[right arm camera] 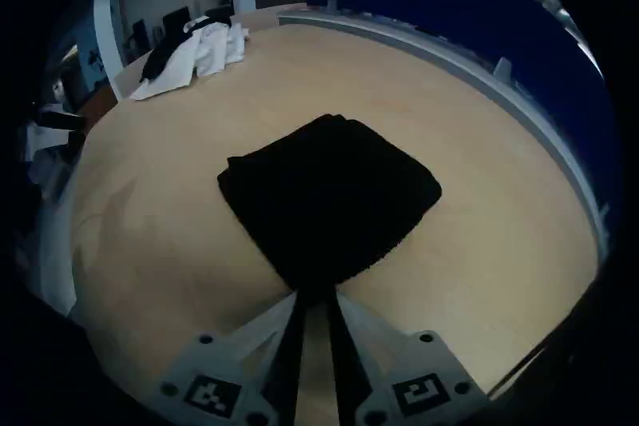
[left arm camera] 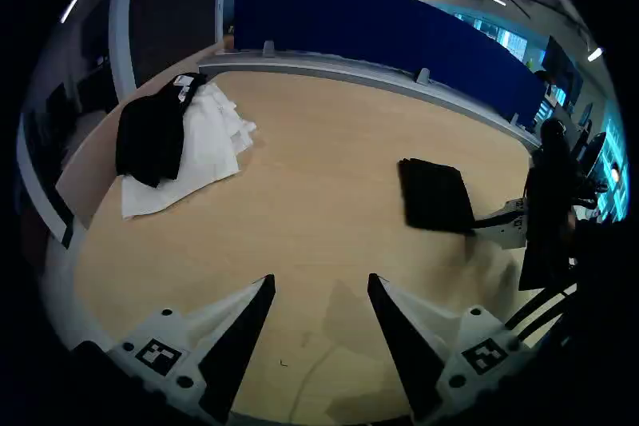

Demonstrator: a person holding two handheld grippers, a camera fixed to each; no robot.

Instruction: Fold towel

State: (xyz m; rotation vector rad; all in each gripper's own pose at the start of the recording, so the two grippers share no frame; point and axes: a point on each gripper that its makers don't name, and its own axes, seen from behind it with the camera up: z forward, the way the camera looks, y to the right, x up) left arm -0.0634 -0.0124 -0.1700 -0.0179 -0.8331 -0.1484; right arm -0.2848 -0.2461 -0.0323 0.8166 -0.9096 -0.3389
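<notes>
Right gripper point(right arm camera: 317, 298) clenches the six-o'clock corner of the folded black towel point(right arm camera: 327, 194), likely to drag it; left gripper point(left arm camera: 320, 278) hovers released over the desk point(left arm camera: 319, 170).

Your towel point(right arm camera: 327, 194) lay mid-way across the table point(right arm camera: 495, 210), just ahead of your R gripper point(right arm camera: 315, 294), tips meeting on its near edge. Cloth pile point(right arm camera: 196, 50) sat at the far-left corner, well apart. Divider point(right arm camera: 479, 18) stood behind the table's far edge. L gripper point(left arm camera: 321, 282) hung over the near side, left of the towel, fingers apart.
</notes>
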